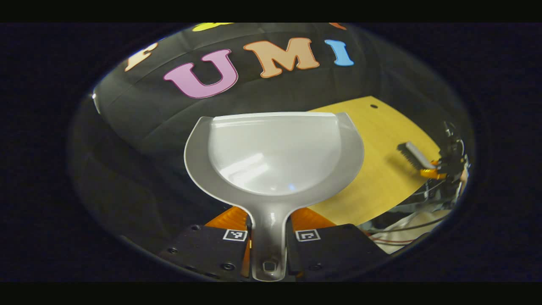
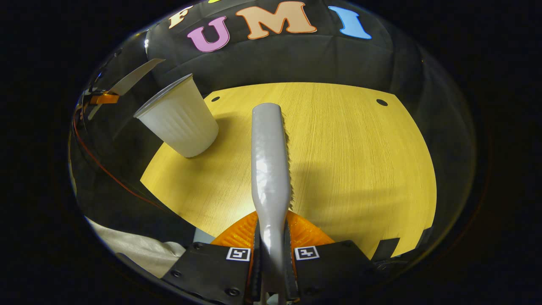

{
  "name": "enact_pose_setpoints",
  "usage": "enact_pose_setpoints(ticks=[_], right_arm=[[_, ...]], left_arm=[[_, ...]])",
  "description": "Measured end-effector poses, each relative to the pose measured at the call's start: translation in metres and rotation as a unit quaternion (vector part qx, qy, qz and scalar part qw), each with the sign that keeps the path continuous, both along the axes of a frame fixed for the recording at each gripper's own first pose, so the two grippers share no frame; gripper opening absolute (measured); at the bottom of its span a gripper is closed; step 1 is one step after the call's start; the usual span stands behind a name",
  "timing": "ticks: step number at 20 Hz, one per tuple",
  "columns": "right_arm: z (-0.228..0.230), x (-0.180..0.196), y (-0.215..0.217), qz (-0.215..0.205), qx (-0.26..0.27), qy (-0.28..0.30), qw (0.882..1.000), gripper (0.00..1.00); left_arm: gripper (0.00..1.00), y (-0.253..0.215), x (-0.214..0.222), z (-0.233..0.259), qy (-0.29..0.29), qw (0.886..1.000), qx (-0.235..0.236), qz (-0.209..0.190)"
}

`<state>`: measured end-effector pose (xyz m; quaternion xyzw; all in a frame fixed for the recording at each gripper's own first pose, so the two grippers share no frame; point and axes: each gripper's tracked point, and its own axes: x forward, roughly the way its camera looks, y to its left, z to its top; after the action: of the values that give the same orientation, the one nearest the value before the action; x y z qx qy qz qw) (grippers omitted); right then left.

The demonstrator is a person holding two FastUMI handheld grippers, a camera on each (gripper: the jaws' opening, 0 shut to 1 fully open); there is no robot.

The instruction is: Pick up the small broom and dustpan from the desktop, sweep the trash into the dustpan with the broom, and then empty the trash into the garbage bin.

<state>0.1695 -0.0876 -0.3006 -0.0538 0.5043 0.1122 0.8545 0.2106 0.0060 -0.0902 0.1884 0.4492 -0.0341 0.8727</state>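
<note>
My left gripper [image 1: 269, 231] is shut on the handle of a grey dustpan [image 1: 275, 152]. The pan's scoop looks bare and hangs over the black cloth, left of the yellow wooden table [image 1: 381, 178]. My right gripper [image 2: 271, 243] is shut on the grey small broom [image 2: 269, 161], which lies low over the table [image 2: 360, 161] with dark bristles along its right side. A white ribbed cup [image 2: 180, 118], the bin, stands near the table's left corner. Up and to the left of the cup the dustpan [image 2: 131, 78] shows edge-on. The broom [image 1: 417, 156] also shows far right in the left gripper view.
Two small dark holes [image 2: 382, 102] mark the table's far edge. A pale cloth [image 2: 139, 250] and a thin red cable [image 2: 110, 173] lie below the table's left side. Cables and white cloth [image 1: 415, 220] sit beyond the table's near edge in the left gripper view.
</note>
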Motion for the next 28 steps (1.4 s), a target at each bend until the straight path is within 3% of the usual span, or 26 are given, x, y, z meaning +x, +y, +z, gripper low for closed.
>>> enact_pose_setpoints(ticks=[7, 11, 17, 21, 24, 28], right_arm=[[0.010, -0.004, -0.064, -0.015, 0.008, 0.018, 1.000, 0.24], [0.002, 0.000, -0.095, -0.023, -0.006, 0.029, 0.999, 0.23], [-0.040, 0.011, -0.093, -0.065, 0.000, 0.049, 0.997, 0.23], [-0.077, 0.034, -0.070, -0.096, 0.004, 0.055, 0.994, 0.23], [-0.096, 0.043, -0.063, -0.107, -0.001, 0.070, 0.992, 0.24], [-0.099, 0.051, -0.062, -0.123, 0.015, 0.083, 0.989, 0.24]], left_arm=[[0.27, -0.184, -0.004, -0.054, -0.016, 0.996, -0.085, -0.038], [0.27, -0.249, -0.025, -0.123, -0.012, 0.992, -0.124, 0.007], [0.28, -0.253, -0.068, -0.252, 0.067, 0.985, -0.106, 0.121], [0.28, -0.245, -0.070, -0.253, 0.083, 0.974, -0.112, 0.177], [0.28, -0.245, -0.070, -0.248, 0.098, 0.971, -0.115, 0.184], [0.29, -0.242, -0.070, -0.250, 0.111, 0.973, -0.083, 0.185]])
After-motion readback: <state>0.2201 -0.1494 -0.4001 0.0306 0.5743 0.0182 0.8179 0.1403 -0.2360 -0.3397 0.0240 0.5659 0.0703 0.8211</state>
